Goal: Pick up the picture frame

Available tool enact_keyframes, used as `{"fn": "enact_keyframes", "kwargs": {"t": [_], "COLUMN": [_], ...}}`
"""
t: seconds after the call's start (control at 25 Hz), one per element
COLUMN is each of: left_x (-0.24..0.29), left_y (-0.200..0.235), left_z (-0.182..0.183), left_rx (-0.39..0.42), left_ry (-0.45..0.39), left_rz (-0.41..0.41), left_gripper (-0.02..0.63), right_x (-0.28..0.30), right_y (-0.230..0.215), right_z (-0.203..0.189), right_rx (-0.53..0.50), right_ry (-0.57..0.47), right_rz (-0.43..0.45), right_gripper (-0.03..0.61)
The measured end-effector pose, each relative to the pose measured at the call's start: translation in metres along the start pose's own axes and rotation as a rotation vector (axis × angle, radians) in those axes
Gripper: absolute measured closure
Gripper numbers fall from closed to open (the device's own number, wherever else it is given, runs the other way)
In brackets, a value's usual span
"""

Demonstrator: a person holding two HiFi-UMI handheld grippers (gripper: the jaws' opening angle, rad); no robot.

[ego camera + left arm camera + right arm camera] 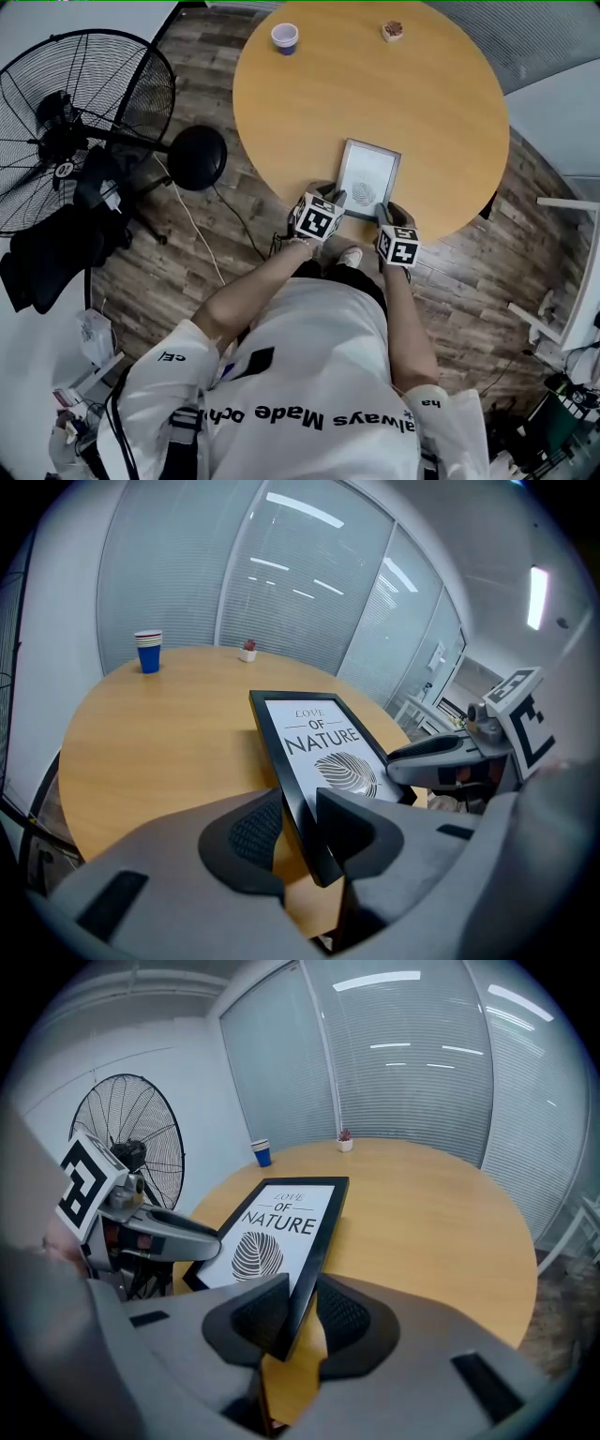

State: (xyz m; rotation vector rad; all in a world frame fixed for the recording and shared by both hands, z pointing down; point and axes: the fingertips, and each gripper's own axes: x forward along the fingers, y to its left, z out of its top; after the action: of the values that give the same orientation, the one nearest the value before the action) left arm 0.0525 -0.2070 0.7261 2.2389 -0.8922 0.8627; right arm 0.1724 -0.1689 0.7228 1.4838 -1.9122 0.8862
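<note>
The black picture frame (367,176) with a "Love of Nature" leaf print is at the near edge of the round wooden table (431,103). My left gripper (330,195) is shut on its near left corner, and the frame's edge (323,747) runs between the two pads of that gripper (300,822). My right gripper (386,211) is shut on the near right corner, its pads either side of the frame's edge (277,1227) in the right gripper view (302,1312). The frame slopes up towards me. Each gripper shows in the other's view, the right one (422,757) and the left one (178,1232).
A blue paper cup (285,37) and a small potted plant (393,30) stand at the table's far edge. A large black floor fan (75,122) with a round base (197,157) stands left of the table. Glass walls with blinds lie beyond.
</note>
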Motion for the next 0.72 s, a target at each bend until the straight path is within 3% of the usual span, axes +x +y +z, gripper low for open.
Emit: {"fn": "enact_keyframes", "kwargs": {"t": [0.72], "left_x": [-0.050], "left_y": [-0.016], "left_z": [0.038], "left_rx": [0.004], "left_ry": [-0.112], "left_rz": [-0.004], "left_gripper": [0.494], "right_x": [-0.049], "right_y": [0.012], "right_z": [0.035], "right_rx": [-0.035], "right_ry": [-0.090], "right_rz": [-0.026], "right_gripper": [0.472]}}
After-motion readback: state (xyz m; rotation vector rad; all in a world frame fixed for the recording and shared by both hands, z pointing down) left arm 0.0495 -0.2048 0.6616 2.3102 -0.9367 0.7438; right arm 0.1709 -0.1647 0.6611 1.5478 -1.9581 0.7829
